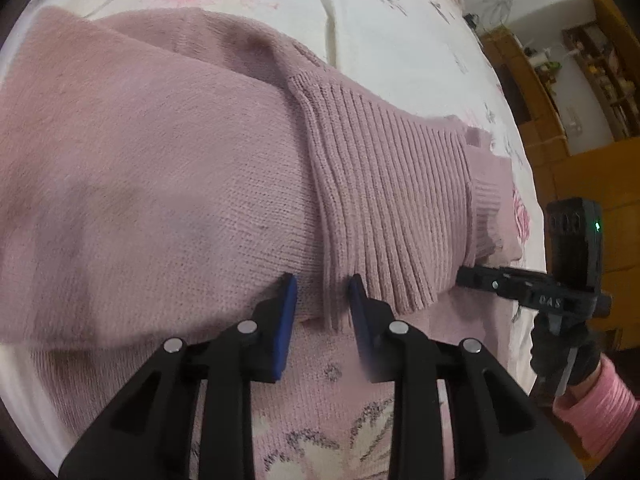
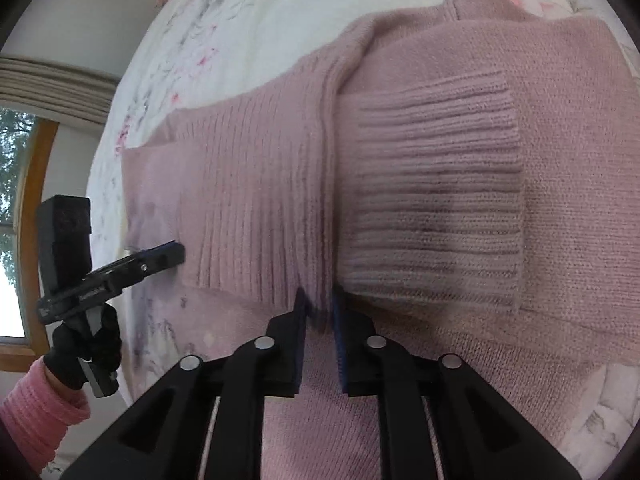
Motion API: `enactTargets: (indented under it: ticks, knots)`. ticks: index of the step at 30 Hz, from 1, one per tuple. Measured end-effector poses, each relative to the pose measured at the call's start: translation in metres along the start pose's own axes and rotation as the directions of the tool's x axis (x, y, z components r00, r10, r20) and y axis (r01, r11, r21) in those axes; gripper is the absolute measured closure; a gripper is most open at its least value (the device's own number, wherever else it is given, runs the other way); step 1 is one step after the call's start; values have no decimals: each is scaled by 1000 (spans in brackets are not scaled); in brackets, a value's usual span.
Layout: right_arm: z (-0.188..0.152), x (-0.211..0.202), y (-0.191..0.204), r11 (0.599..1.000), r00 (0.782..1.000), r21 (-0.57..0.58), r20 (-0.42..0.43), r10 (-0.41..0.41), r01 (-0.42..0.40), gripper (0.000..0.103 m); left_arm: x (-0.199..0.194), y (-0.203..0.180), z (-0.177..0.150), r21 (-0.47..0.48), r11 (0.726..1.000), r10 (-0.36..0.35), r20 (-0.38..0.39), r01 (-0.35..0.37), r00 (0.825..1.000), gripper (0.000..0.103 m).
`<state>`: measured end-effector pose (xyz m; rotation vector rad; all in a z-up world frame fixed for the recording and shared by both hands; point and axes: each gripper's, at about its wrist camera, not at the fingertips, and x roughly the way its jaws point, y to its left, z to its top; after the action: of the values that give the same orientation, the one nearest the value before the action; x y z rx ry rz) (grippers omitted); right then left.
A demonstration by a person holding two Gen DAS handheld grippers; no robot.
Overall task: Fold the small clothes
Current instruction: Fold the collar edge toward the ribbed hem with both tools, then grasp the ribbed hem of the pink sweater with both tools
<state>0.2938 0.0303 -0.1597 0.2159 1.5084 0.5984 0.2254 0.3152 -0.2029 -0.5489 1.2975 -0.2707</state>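
Observation:
A pink knit sweater (image 1: 160, 180) lies on a floral bedsheet (image 1: 400, 20), its lower part doubled over. My left gripper (image 1: 322, 294) is shut on the ribbed hem (image 1: 392, 200), whose edge hangs between the blue pads. At the right of the left wrist view, my right gripper (image 1: 464, 274) meets the hem's other end. In the right wrist view, my right gripper (image 2: 318, 306) is shut on the ribbed hem (image 2: 260, 200), beside a folded sleeve cuff (image 2: 436, 200). My left gripper (image 2: 178, 254) bites the hem's far corner, held by a black-gloved hand (image 2: 80, 344).
The floral bedsheet (image 2: 240, 20) stretches beyond the sweater (image 2: 560, 200). Wooden shelves and a cabinet (image 1: 560, 120) stand past the bed's right edge. A window with a wooden frame (image 2: 24, 200) is off the bed's left side. A pink sleeve (image 1: 592, 420) follows the gloved hand.

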Motion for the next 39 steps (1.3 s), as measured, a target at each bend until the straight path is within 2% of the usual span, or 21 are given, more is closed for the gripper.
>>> enactTargets:
  ticks: [1, 3, 6, 10, 15, 20, 22, 25, 30, 36, 39]
  knots:
    - [-3, -6, 1, 1000, 1000, 2, 14, 3, -3, 81, -11, 2, -6, 0, 1000, 15, 17, -15, 1000, 73]
    - [-12, -23, 6, 1000, 999, -20, 52, 10, -9, 76, -27, -4, -16, 15, 999, 41, 60, -42, 997, 63]
    - [-39, -55, 16, 996, 994, -76, 102, -34, 42, 71, -55, -12, -40, 39, 995, 84, 104, -89, 991, 58]
    - [-82, -80, 17, 994, 992, -85, 108, -62, 71, 70, -90, -6, -86, -3, 985, 171, 122, -172, 978, 57]
    - [-150, -97, 14, 987, 988, -77, 76, -137, 143, 69, -125, 10, -163, -67, 957, 287, 75, -283, 955, 54]
    - [-217, -104, 6, 982, 982, -12, 27, -189, 189, 68, -143, 20, -227, -112, 941, 319, -12, -318, 948, 53]
    - [-238, -107, 5, 980, 980, 10, 14, -197, 197, 67, -147, 21, -249, -107, 930, 349, -37, -351, 936, 52]
    - [-261, -109, 1, 976, 977, 36, -4, -215, 215, 62, -150, 27, -277, -121, 922, 360, -78, -367, 930, 51]
    - [-290, -108, -11, 972, 977, 101, -38, -211, 214, 61, -154, 32, -300, -104, 904, 407, -83, -415, 909, 50]
    - [-312, -95, -27, 962, 970, 133, -85, -227, 237, 58, -161, 48, -312, -138, 889, 431, -75, -437, 899, 49]
    - [-318, -84, -35, 964, 977, 178, -110, -181, 199, 58, -159, 59, -319, -155, 890, 417, -101, -428, 903, 49]
